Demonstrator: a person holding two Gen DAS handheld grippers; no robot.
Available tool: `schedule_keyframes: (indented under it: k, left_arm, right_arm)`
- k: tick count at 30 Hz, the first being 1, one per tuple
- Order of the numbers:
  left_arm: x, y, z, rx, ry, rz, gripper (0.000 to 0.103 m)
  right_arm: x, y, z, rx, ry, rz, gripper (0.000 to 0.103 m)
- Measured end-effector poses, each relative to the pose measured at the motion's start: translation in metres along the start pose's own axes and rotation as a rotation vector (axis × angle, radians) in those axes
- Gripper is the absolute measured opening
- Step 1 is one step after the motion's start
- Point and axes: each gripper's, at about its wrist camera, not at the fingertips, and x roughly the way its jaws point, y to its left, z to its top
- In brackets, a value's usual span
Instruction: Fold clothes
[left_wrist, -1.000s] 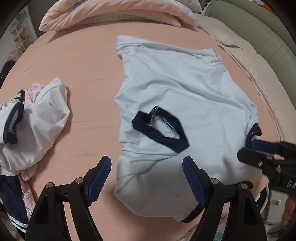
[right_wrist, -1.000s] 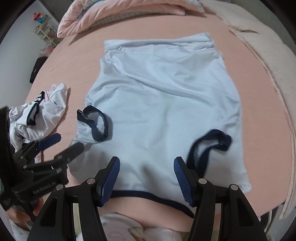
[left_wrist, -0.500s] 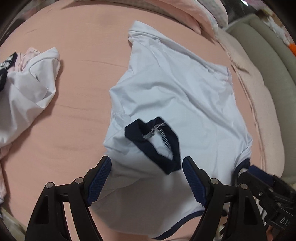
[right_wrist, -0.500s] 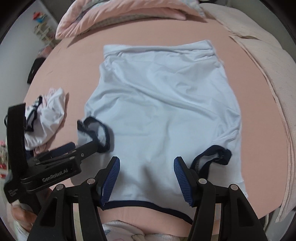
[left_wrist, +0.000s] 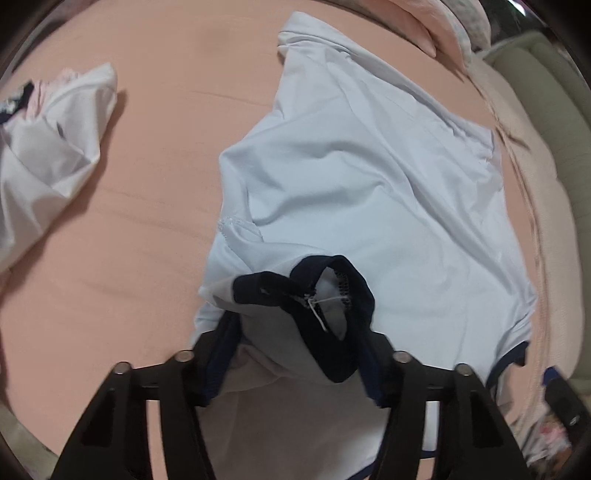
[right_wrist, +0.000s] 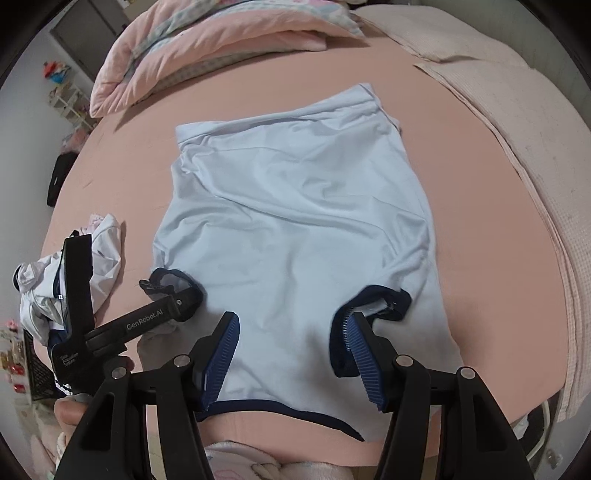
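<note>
Left gripper (left_wrist: 295, 354) closing around shirt (left_wrist: 369, 184) sleeve cuff (left_wrist: 332, 280), contact unclear; right gripper (right_wrist: 291, 354) spread, above hem.

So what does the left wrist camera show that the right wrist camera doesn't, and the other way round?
Only the left wrist view shows the navy-trimmed sleeve up close, bunched between the closing jaws of the left hand-held gripper.

Only the right wrist view shows the other sleeve, the right hand-held gripper open above the shirt, and the folded pink quilt.

Both show the pale blue shirt on the pink bed and the crumpled clothes pile.
</note>
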Motion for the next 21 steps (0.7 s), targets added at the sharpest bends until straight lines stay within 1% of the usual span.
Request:
schedule_keyframes:
  k: [1,3,7,13,17,21]
  left_arm:
    - [-0.001,-0.002,-0.002,0.012,-0.010,0.005,0.040]
    - [-0.001,-0.004,-0.004,0.022,-0.019,0.019,0.032]
    - [-0.003,-0.007,-0.005,0.013,-0.031,0.031,0.023]
    - [-0.010,-0.009,-0.005,0.009,-0.028,0.041,0.017]
    - [-0.015,-0.008,-0.005,-0.005,-0.026,0.025,0.016]
    - [-0.019,-0.010,-0.006,0.012,-0.029,0.012,0.015]
  right_arm:
    - [-0.001,-0.002,0.000,0.005,-0.002,0.000,0.060]
    - [-0.003,-0.005,0.000,0.012,-0.001,0.008,0.060]
    - [-0.010,-0.007,-0.003,0.001,-0.010,0.011,0.060]
    - [-0.016,-0.014,-0.008,-0.009,-0.005,0.010,0.060]
    - [-0.018,-0.017,-0.010,-0.006,-0.004,0.018,0.060]
    - [-0.018,-0.013,-0.010,-0.018,-0.010,0.031,0.060]
